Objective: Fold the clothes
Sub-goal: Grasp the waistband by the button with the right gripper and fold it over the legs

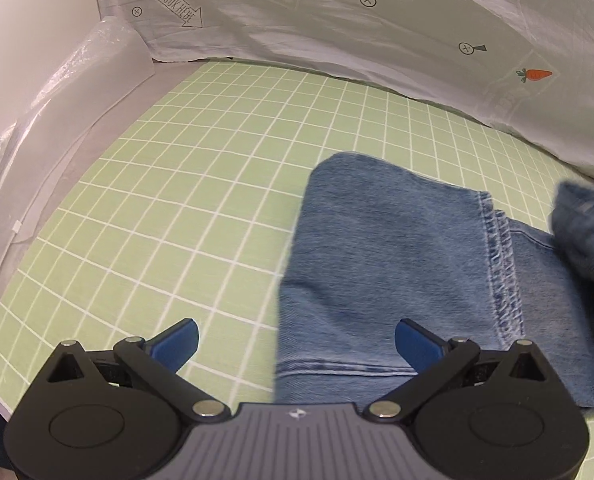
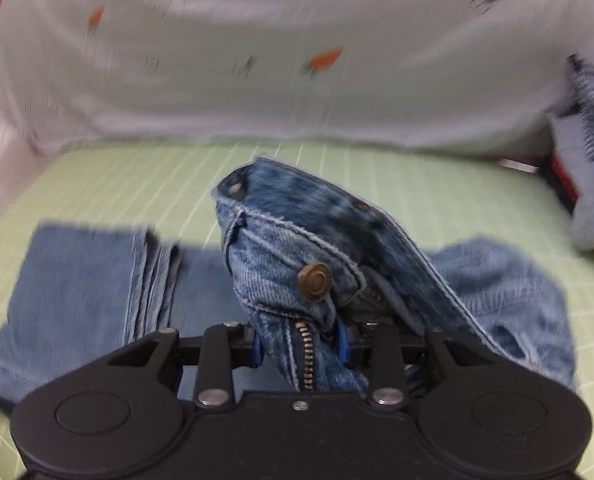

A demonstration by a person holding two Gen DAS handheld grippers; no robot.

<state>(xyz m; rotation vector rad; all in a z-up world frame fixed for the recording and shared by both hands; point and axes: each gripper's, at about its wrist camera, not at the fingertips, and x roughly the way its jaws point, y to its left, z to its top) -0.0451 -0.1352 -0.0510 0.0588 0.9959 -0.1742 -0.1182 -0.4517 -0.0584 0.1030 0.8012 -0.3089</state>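
Right gripper [image 2: 300,346] clamping the jeans [image 2: 297,248] at the zipper fly, lifting the waistband over the folded legs lying flat across mid-tabletop [image 1: 177,200], long axis running sideways. Left gripper [image 1: 296,344] hovering wide open, empty, over the leg end.
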